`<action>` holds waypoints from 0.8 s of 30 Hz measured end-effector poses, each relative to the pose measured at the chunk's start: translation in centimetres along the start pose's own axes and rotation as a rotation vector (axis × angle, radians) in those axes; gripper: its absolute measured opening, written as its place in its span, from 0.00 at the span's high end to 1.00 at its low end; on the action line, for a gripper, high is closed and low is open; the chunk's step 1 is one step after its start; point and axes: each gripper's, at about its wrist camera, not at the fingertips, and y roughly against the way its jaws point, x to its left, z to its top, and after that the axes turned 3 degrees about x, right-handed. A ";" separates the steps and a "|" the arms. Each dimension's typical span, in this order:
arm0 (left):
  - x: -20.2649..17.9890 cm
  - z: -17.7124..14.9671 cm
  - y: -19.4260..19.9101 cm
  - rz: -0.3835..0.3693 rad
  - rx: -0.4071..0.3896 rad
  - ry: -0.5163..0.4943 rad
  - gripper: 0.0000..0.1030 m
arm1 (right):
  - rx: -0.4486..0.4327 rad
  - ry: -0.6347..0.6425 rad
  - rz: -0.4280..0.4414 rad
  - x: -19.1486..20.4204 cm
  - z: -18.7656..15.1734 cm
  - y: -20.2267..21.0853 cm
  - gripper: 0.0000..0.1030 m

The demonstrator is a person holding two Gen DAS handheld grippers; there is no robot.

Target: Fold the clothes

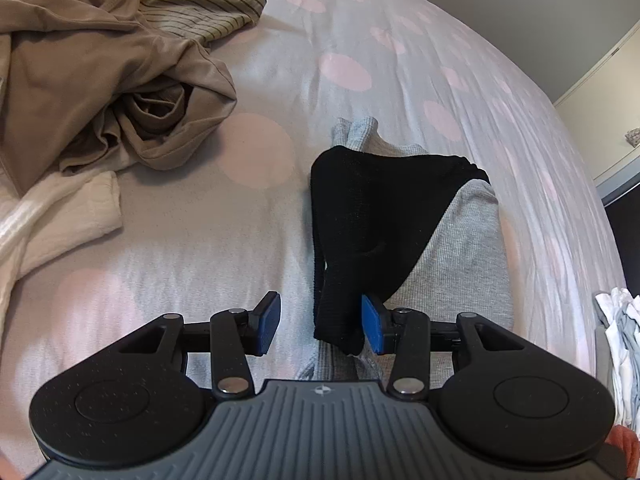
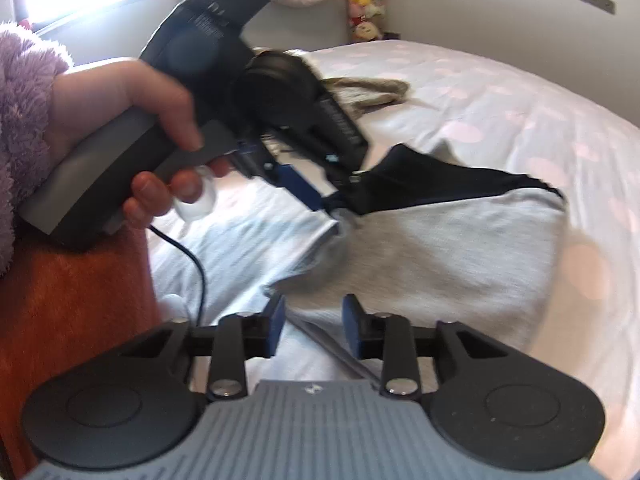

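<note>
Fingertips of the left gripper [image 1: 320, 324] stand apart, black garment [image 1: 380, 216] hanging between them against one blue pad, not clamped. Right gripper [image 2: 314, 324] jaws are parted w/ nothing between, just above the grey garment's [image 2: 440, 256] near hem.

Both pieces lie mid-bed on the spotted sheet [image 1: 400, 40], black on top. Long axis runs away from the near edge toward the far side (slightly skewed).

To fold well, I'd pinch both near corners evenly, lift low, carry fwd along that axis.

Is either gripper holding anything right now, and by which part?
Nothing is gripped. The left gripper stands open, black garment edge between its fingers; the right gripper is open over the grey garment.
</note>
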 end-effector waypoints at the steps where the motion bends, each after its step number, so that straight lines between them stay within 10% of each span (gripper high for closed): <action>1: 0.0 0.0 0.1 0.002 -0.004 0.001 0.60 | -0.002 -0.008 -0.033 -0.3 -0.3 0.3 0.58; 11: -0.4 0.3 -0.7 0.019 -0.005 -0.004 0.70 | 0.161 -0.032 -0.170 -2.8 -2.1 0.9 0.59; 15: -0.4 0.3 -0.9 0.026 0.000 -0.005 0.74 | 0.225 -0.060 -0.197 -3.6 -2.9 0.3 0.88; 24: -0.2 0.3 -0.6 0.017 -0.008 0.012 0.71 | 0.234 -0.098 -0.182 -3.9 -3.4 0.4 0.84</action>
